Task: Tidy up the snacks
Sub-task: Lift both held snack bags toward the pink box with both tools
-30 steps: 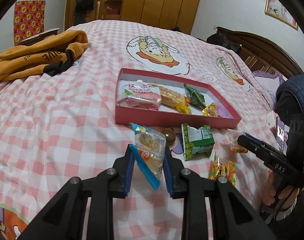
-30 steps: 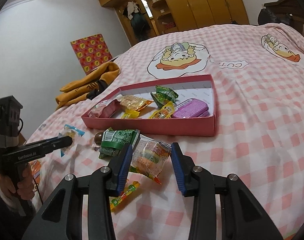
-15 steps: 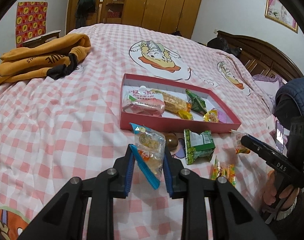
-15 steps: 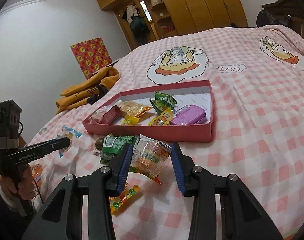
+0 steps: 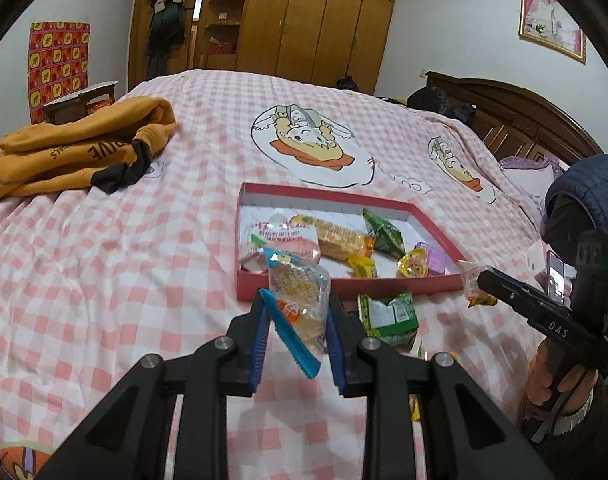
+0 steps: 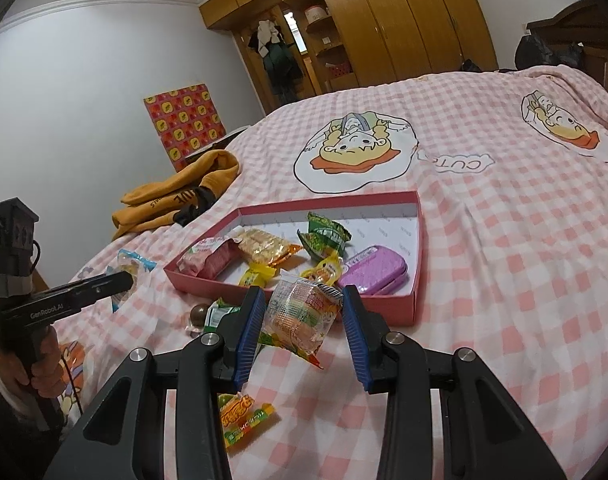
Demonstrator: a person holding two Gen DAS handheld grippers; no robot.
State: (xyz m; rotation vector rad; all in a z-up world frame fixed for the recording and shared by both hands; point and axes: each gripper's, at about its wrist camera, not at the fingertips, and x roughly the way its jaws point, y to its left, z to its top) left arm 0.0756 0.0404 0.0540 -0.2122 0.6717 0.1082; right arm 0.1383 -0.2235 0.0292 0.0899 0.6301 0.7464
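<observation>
A shallow red tray [image 5: 343, 285] lies on the pink checked bed and holds a pink packet [image 5: 288, 236], a cracker packet [image 5: 339, 236], a green packet [image 5: 383, 232] and a purple tin [image 6: 373, 272]. My left gripper [image 5: 298, 306] is shut on a clear blue-edged snack packet [image 5: 300, 300], held in the air just before the tray's near left corner. My right gripper [image 6: 302, 302] is shut on a clear packet of orange and green sweets [image 6: 304, 316], in front of the tray's [image 6: 383, 308] near wall. Loose on the bed lie a green packet [image 5: 387, 314], a chocolate ball [image 6: 198, 314] and a yellow candy strip [image 6: 240, 420].
An orange hoodie [image 5: 84, 152] is piled on the bed at the far left. A wooden headboard [image 5: 523, 112] and a dark padded jacket [image 5: 587, 196] are at the right, and wardrobes [image 5: 304, 20] stand behind. A hand [image 6: 36, 364] grips the left gripper's handle.
Both grippers have lifted and moved closer to the tray, each still holding its packet. The left packet now overlaps the tray's near left corner.
</observation>
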